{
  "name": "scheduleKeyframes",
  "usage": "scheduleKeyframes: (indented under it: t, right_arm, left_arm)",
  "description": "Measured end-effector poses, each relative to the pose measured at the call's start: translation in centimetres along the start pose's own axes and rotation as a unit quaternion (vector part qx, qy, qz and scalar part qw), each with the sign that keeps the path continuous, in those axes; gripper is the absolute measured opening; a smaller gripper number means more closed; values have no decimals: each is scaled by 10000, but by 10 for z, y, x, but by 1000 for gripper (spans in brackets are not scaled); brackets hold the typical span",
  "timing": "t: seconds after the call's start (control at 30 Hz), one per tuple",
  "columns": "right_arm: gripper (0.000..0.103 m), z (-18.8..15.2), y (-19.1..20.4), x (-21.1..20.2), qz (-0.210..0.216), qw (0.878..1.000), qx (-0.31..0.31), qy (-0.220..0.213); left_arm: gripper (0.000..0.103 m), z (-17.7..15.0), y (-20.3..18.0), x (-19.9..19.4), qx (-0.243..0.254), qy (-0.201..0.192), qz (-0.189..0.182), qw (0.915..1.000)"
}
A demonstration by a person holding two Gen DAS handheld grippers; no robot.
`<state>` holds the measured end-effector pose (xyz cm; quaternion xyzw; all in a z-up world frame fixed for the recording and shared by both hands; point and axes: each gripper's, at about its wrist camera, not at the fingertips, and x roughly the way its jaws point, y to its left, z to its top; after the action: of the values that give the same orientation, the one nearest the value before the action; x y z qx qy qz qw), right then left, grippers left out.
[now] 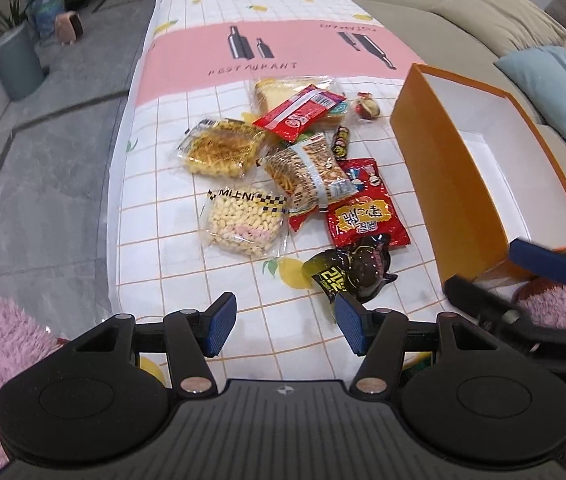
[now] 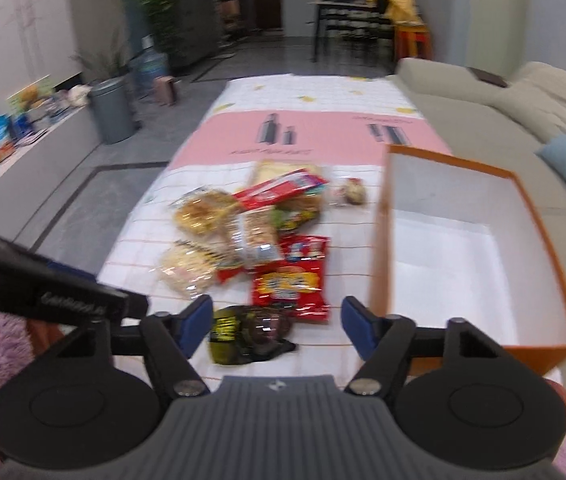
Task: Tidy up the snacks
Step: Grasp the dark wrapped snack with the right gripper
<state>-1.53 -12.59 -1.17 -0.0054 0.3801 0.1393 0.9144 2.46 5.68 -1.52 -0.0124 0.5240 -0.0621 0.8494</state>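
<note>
Orange cardboard walls mark the box (image 1: 459, 184) where the snacks belong; it sits open and bare inside at the right side of the table (image 1: 187, 280), near the sofa. Nothing is packed yet, so I judge this the very start: choosing the first packet. My left gripper (image 1: 285, 326) has its jaws apart and holds nothing, hanging over the cloth just short of the pile. My right gripper (image 2: 275, 328) also stands apart and empty, with the dark packet (image 2: 249, 334) lying below and between its fingers, untouched. That packet is the nearest of the heap (image 1: 295, 168), which is spread just left of the box. Next I would lower the right jaws around it, close, then carry it over the wall.
</note>
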Motion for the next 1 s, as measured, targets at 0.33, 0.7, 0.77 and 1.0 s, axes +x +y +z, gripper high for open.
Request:
scheduleKeyframes:
  t: [0.33,0.7,0.77,1.0]
  right_arm:
    - [55,-1,16,71,199,9963,-297,787]
    - [78,2,6,142,12,9879,388,1504]
    - [78,2,6,151,17,9861,433,1606]
    - [84,0,7,169,2,9825,486,1798]
  left_arm:
    - [65,14,12,37,-154,234,-178,9994]
    - [66,42,34,88,-318,164,23,9994]
    - [67,44,32,97,-154,140,222,9995]
    - [67,48,20,115,259,154,148,9994]
